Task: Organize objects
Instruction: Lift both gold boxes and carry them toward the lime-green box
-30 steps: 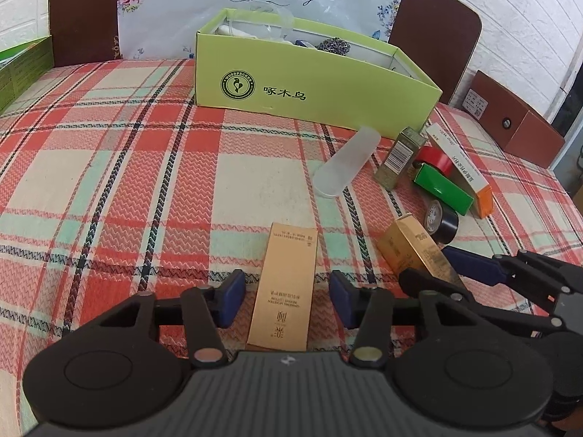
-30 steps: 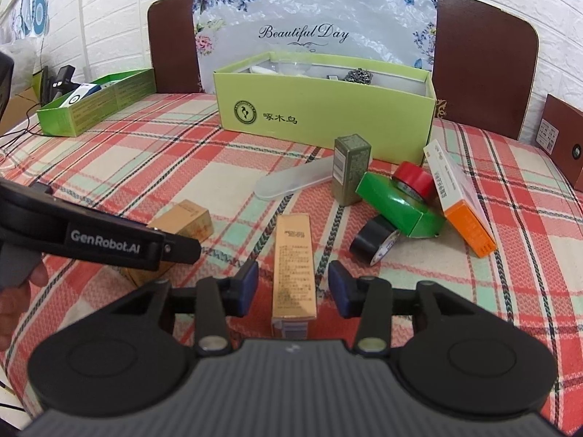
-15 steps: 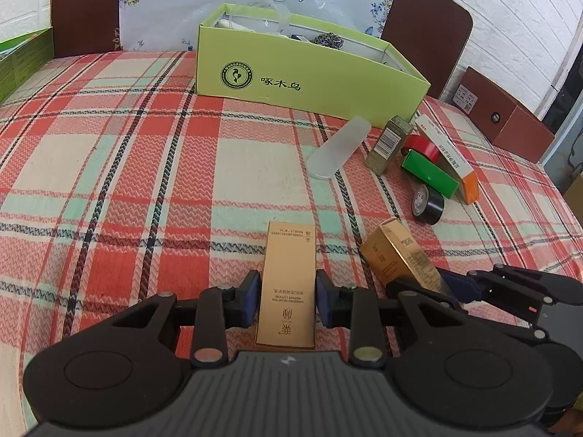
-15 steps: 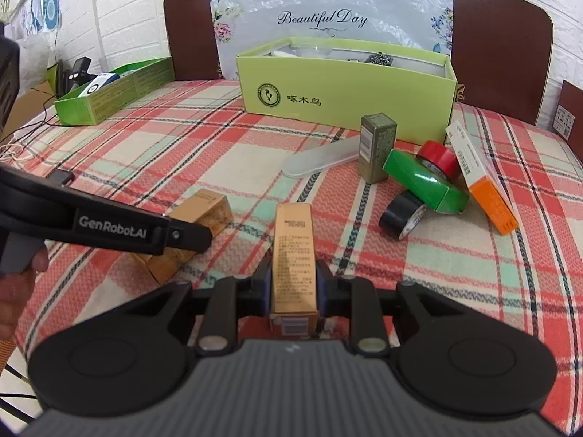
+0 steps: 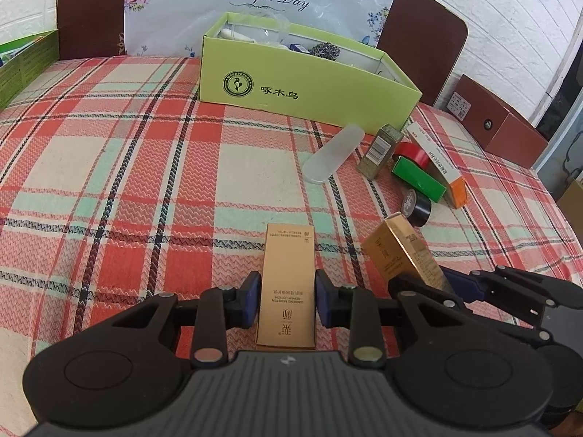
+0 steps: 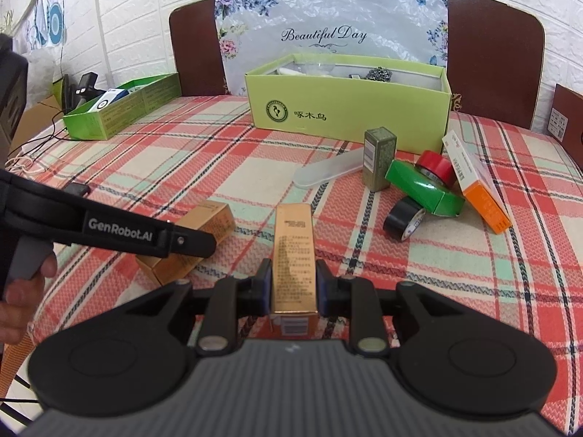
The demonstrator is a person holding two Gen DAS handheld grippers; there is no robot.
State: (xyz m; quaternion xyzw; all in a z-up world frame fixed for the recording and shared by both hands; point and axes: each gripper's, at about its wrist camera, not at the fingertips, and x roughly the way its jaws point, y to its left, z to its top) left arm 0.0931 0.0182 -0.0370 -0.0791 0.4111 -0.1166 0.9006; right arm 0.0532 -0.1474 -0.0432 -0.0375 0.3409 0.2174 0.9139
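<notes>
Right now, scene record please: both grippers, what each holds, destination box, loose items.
left gripper: shut on flat gold box
right gripper: shut on narrow gold box
large green box: open, far side of table, already holds items
checked tablecloth: covers table
loose items: frosted case, olive box, green box, red tape, black tape, orange-white box

- Bright, even daylight in both views; shadows under the boxes are soft.
- Fisheye bends the brick wall (image 6: 138,18) and table edges, with dark vignetted corners.
- Mild glare on the plastic sheet (image 5: 328,11).
</notes>
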